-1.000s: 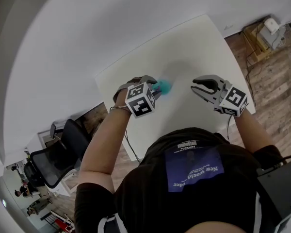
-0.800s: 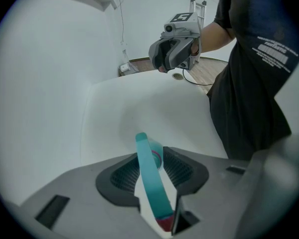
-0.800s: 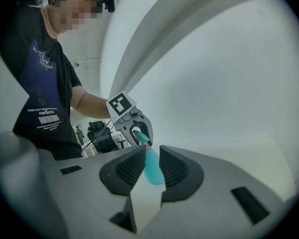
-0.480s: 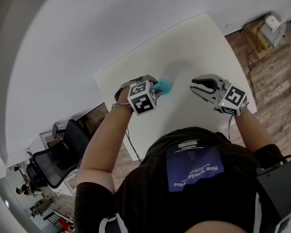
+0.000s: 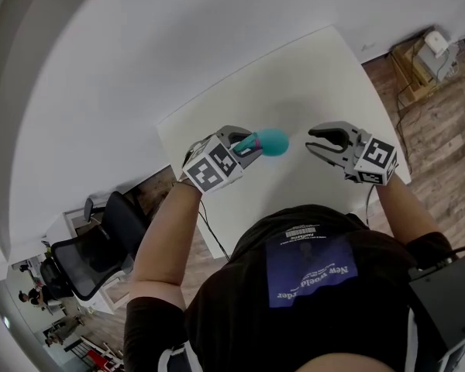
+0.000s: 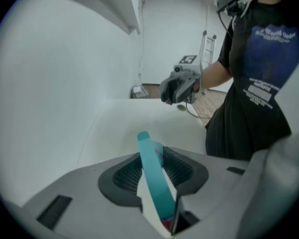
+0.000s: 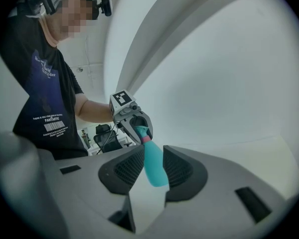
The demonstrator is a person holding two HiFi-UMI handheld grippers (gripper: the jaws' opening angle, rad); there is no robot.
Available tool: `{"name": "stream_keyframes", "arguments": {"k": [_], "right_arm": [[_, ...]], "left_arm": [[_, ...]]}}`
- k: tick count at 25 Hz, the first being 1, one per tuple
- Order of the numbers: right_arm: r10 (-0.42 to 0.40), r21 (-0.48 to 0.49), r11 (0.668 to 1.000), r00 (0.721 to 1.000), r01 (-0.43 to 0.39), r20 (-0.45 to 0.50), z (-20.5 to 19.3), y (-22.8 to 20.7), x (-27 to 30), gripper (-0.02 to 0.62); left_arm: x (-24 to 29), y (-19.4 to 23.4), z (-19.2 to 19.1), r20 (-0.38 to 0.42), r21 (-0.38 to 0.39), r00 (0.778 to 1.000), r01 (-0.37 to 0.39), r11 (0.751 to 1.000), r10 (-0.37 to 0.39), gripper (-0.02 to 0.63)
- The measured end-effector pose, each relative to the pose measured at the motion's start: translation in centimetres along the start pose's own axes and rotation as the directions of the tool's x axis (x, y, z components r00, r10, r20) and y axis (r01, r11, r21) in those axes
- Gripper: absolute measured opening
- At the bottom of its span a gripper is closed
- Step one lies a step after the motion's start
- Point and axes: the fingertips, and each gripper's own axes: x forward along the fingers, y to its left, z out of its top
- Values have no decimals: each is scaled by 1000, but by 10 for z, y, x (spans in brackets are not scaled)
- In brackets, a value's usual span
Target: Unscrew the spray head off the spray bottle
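My left gripper [image 5: 246, 146] is shut on the teal spray head [image 6: 152, 176] of the spray bottle [image 5: 273, 140] and holds it above the white table [image 5: 310, 76]. In the right gripper view the left gripper [image 7: 137, 126] grips the head above a pink collar [image 7: 145, 139], and the teal bottle body [image 7: 154, 166] hangs down from it. My right gripper [image 5: 314, 141] hovers just right of the bottle, apart from it, jaws slightly parted with nothing between them. From the left gripper view the right gripper [image 6: 177, 91] shows across the table.
The table's near edge runs along my body. Wooden floor [image 5: 442, 130] lies to the right, with a small crate of items [image 5: 418, 56] by the wall. A black office chair [image 5: 101, 231] stands at the lower left.
My left gripper has risen and tilted with the bottle, which now hangs off the table and nearer the right gripper. The right gripper has stayed put.
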Motion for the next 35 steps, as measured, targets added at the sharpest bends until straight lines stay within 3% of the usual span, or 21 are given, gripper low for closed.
{"name": "stream_keyframes", "arguments": {"k": [4, 7, 9, 13, 16, 22, 27, 32, 35], "right_arm": [[42, 20, 999, 999, -43, 22, 14, 8, -2, 159], [83, 1, 997, 996, -83, 39, 29, 23, -4, 232], [105, -9, 994, 993, -104, 59, 42, 31, -6, 267], [166, -31, 986, 980, -164, 108, 78, 49, -8, 319], [217, -77, 975, 969, -209, 117, 102, 73, -3, 374], [288, -185, 945, 954, -269, 82, 131, 115, 9, 447], [340, -251, 913, 940, -321, 33, 139, 159, 15, 474], [367, -270, 896, 930, -352, 8, 146, 177, 28, 476], [380, -259, 893, 925, -368, -3, 150, 183, 36, 476]], "left_arm": [[-39, -9, 25, 201, -116, 979, 1, 993, 23, 135], [-74, -17, 34, 350, -202, 935, 13, 979, 59, 135], [-98, -21, 40, 459, -249, 884, 40, 968, 82, 135], [-145, -32, 53, 654, -327, 747, 138, 935, 119, 135], [-172, -45, 58, 746, -344, 653, 209, 915, 131, 135], [-200, -76, 60, 840, -310, 531, 298, 903, 113, 135], [-216, -106, 59, 875, -279, 472, 306, 911, 109, 135], [-223, -113, 62, 893, -250, 441, 317, 915, 91, 136], [-221, -113, 65, 896, -245, 435, 326, 913, 85, 136]]}}
